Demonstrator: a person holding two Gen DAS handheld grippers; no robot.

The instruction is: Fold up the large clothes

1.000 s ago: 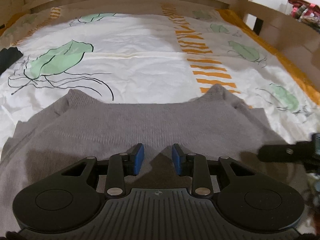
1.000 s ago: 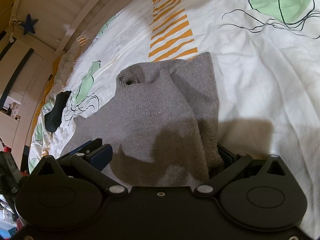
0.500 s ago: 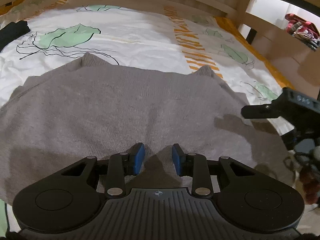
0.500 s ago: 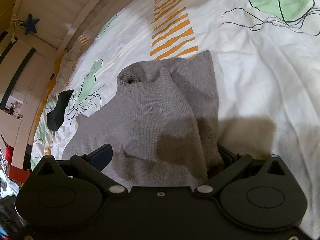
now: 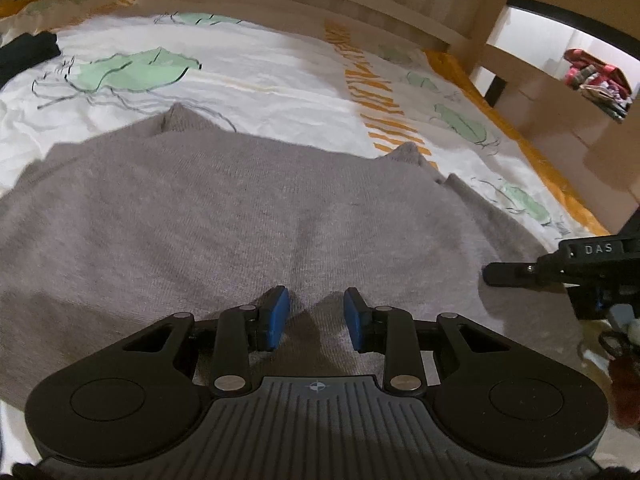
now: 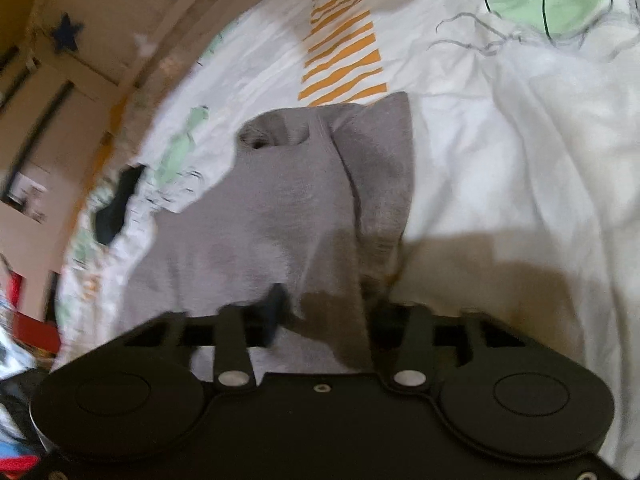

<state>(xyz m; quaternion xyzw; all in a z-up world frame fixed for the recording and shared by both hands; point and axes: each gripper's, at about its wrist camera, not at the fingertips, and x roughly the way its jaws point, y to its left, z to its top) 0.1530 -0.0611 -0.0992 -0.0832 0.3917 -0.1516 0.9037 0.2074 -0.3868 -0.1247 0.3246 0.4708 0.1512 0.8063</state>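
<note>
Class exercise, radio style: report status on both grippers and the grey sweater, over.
Left gripper pinching grey sweater hem. Right gripper jaws closing, sweater edge between them. Sweater spread on patterned bedsheet. Nothing in the way.

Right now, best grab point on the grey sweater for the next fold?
Near edge of the grey sweater, coming in low from the near side. There it bunches into a ridge between the left gripper pads; the right gripper is closing on the doubled side fold.
</note>
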